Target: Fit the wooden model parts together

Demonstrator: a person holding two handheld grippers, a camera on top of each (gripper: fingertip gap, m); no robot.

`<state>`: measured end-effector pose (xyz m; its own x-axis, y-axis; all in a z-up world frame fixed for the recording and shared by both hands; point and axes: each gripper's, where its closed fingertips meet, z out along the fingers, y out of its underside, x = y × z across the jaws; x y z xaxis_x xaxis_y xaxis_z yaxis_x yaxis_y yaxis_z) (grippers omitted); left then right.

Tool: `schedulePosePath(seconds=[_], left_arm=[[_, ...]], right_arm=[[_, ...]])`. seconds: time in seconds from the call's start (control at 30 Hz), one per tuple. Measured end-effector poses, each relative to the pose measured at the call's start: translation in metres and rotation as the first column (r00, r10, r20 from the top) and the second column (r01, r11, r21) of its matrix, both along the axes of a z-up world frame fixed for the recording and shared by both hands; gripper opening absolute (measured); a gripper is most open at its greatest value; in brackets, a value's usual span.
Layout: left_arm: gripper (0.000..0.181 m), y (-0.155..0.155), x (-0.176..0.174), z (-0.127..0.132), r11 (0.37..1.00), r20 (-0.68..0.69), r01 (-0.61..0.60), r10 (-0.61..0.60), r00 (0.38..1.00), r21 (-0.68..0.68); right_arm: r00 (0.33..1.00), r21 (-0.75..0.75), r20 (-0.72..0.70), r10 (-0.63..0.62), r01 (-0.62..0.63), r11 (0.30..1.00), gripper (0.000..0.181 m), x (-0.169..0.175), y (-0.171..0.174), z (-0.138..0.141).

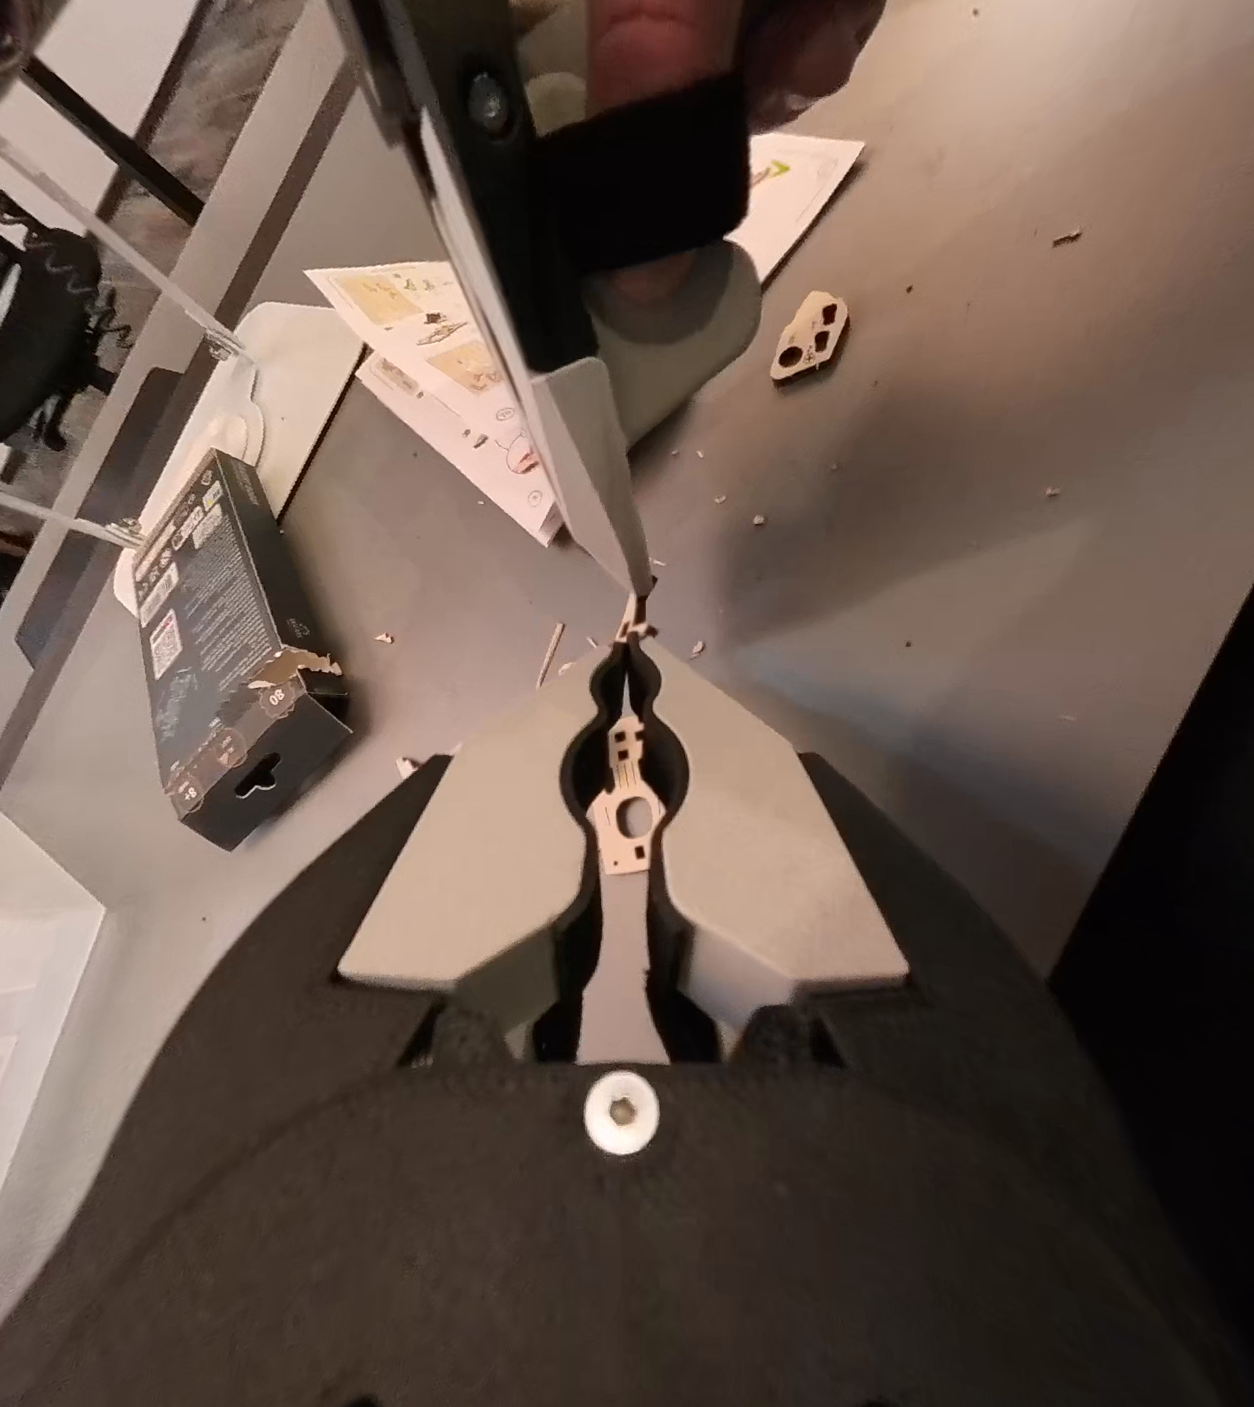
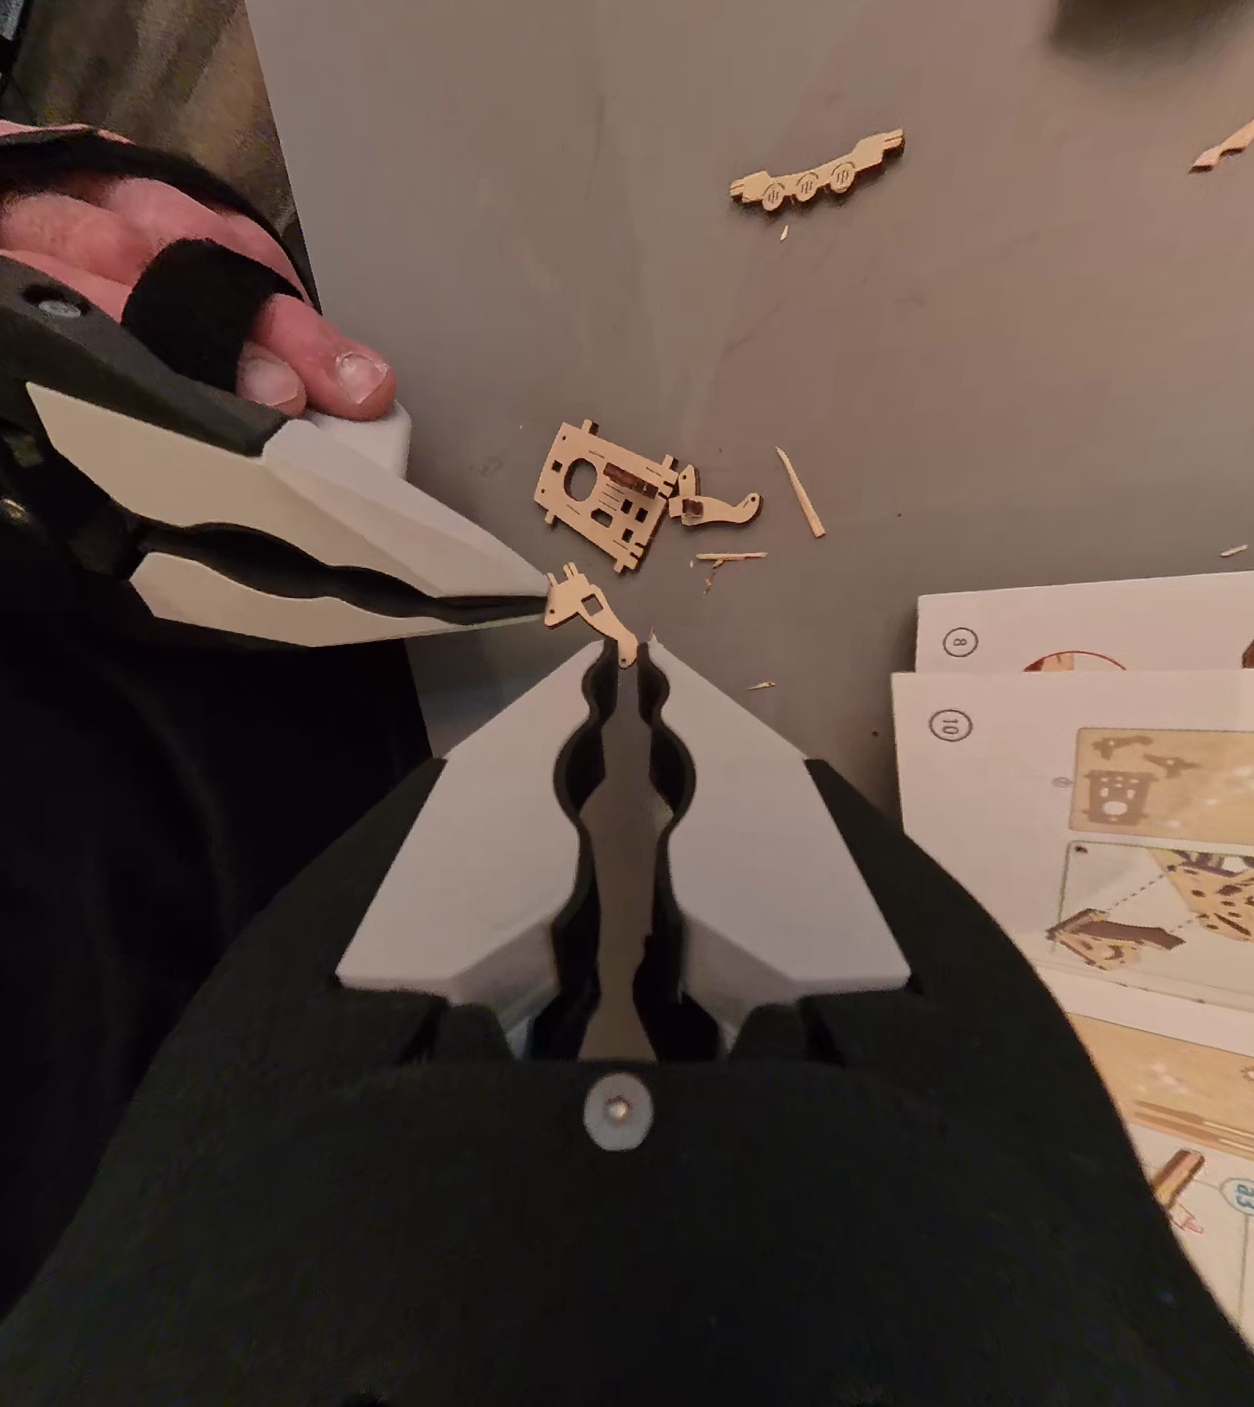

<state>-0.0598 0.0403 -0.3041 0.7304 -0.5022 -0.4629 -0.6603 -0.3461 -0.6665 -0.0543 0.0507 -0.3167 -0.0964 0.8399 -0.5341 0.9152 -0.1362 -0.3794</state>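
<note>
A small flat wooden part (image 2: pixel 591 609) with a square hole hangs above the grey table (image 2: pixel 989 342), pinched between two gripper tips that meet. My left gripper (image 1: pixel 627 649) is shut on one end of it; in the right wrist view this gripper (image 2: pixel 544 603) comes in from the left. My right gripper (image 2: pixel 627 649) is shut on the part's thin other end; in the left wrist view it (image 1: pixel 639 590) comes down from above. A wooden plate (image 2: pixel 604 491) with a round hole lies on the table just beyond, and shows through my left fingers' gap (image 1: pixel 631 807).
A hook-shaped wooden piece (image 2: pixel 715 508) lies beside the plate, and a strip with three wheels (image 2: pixel 818 171) lies farther off. Another holed piece (image 1: pixel 810 339), wood slivers (image 2: pixel 799 491), instruction sheets (image 2: pixel 1141 837) and a torn black box (image 1: pixel 228 670) lie on the table. Left and right tips are no more than a few centimetres apart. It is some 5 centimeters from my left tips to the wooden plate (image 2: pixel 604 491). The left camera catches it too, in the left wrist view (image 1: pixel 626 781).
</note>
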Motion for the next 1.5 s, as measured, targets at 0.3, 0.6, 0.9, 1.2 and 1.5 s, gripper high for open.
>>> schedulePosePath(seconds=[0.3,0.6,0.9,1.2,1.5], left_arm=[[0.025,-0.001,0.001,-0.004,0.999,-0.083,0.043,-0.041,0.996,0.029],[0.001,0.000,0.003,0.003,0.999,-0.049,0.026,-0.024,0.999,0.040],[0.002,0.005,-0.008,0.037,0.993,0.706,-0.037,0.105,0.700,-0.111],[0.010,0.005,-0.015,0.035,0.984,0.841,-0.009,0.158,0.517,-0.179],[0.031,-0.021,-0.039,-0.042,0.932,0.283,-0.160,0.257,0.924,-0.324]], right_arm=[[1.000,-0.025,-0.001,-0.008,0.008,1.000,0.002,0.001,0.000,0.001],[0.999,-0.014,-0.053,-0.009,0.009,1.000,0.006,-0.002,0.002,0.010],[0.960,-0.133,-0.281,0.005,-0.044,0.990,0.023,-0.013,-0.001,0.039],[0.929,-0.259,-0.371,0.000,-0.104,0.960,0.002,-0.019,-0.006,0.054],[0.980,-0.167,-0.190,0.049,-0.082,0.982,0.000,-0.027,0.006,0.017]])
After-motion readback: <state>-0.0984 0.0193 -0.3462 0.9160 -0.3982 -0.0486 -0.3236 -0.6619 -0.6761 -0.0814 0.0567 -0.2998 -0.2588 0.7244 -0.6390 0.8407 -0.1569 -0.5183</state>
